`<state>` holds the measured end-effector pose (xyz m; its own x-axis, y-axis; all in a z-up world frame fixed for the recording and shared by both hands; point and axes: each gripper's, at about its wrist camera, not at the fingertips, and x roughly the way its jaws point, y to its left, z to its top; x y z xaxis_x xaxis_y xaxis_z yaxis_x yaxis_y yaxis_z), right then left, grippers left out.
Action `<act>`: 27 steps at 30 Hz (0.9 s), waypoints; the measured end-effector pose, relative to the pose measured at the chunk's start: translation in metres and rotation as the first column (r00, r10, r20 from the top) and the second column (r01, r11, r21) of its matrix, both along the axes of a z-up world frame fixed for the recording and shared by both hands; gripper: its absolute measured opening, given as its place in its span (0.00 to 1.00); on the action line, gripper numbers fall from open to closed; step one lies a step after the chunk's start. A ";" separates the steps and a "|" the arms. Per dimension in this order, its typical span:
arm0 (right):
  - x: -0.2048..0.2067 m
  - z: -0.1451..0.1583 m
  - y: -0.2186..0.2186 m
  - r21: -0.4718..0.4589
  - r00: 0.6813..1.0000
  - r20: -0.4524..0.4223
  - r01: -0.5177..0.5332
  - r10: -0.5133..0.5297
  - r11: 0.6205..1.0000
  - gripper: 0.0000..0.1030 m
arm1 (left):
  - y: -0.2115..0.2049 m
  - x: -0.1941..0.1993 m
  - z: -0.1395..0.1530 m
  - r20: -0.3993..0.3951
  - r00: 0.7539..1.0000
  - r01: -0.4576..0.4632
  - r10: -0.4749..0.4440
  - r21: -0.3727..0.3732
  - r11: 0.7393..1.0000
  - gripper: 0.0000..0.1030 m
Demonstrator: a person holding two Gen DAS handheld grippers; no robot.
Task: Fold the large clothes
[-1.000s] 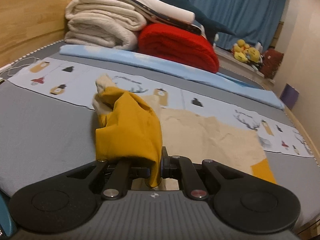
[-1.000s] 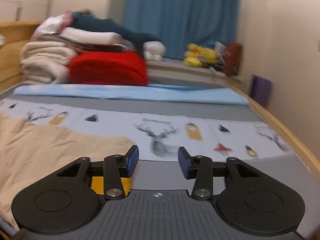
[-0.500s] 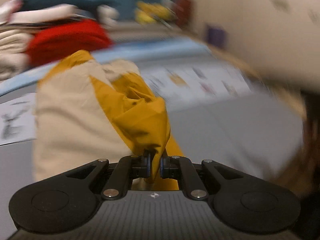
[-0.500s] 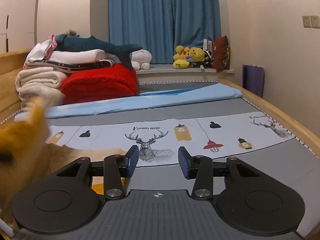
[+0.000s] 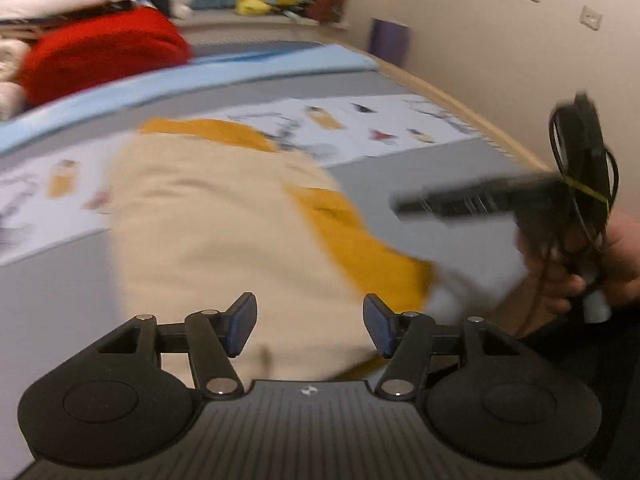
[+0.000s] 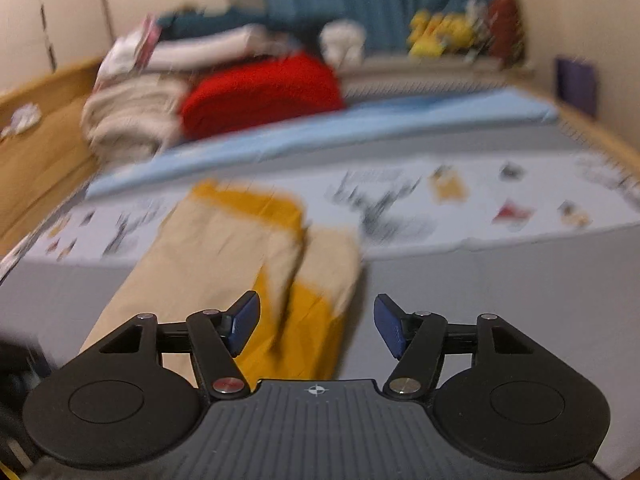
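A beige garment with mustard-yellow parts (image 5: 224,232) lies folded lengthwise on the grey bed cover (image 5: 52,292). My left gripper (image 5: 310,326) is open and empty just above its near end. The garment shows in the right wrist view (image 6: 240,248) as a long strip with a yellow band at the far end. My right gripper (image 6: 316,322) is open and empty above its near right corner. The right gripper also appears blurred in the left wrist view (image 5: 480,200), held by a hand (image 5: 600,264).
A stack of folded blankets, red (image 6: 260,92) and cream (image 6: 132,120), sits at the bed's far side behind a light blue sheet (image 6: 320,132). Plush toys (image 6: 440,36) line the windowsill. A wooden bed rail (image 5: 480,124) runs along the right, near the wall.
My left gripper carried the yellow sleeve across to the right, then opened and let it go; the garment now lies flat. My right gripper opened wider and shifted over the garment.
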<state>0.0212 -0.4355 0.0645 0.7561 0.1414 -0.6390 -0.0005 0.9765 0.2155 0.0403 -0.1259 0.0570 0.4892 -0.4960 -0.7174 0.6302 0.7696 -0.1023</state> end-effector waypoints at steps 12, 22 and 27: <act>-0.005 -0.023 0.053 -0.101 0.978 -0.119 -0.186 0.173 0.977 0.02 | 0.047 0.040 -0.002 0.039 0.999 -0.037 0.036 0.041 0.998 0.62; -0.010 -0.048 0.029 -0.105 0.933 -0.352 -0.120 0.076 0.987 0.01 | 0.013 0.043 -0.071 -0.052 0.983 0.181 -0.174 0.247 0.952 0.42; -0.003 -0.057 0.041 -0.148 0.913 -0.400 -0.148 0.078 0.978 0.01 | 0.034 0.054 -0.060 -0.154 0.971 0.199 -0.184 0.088 0.976 0.39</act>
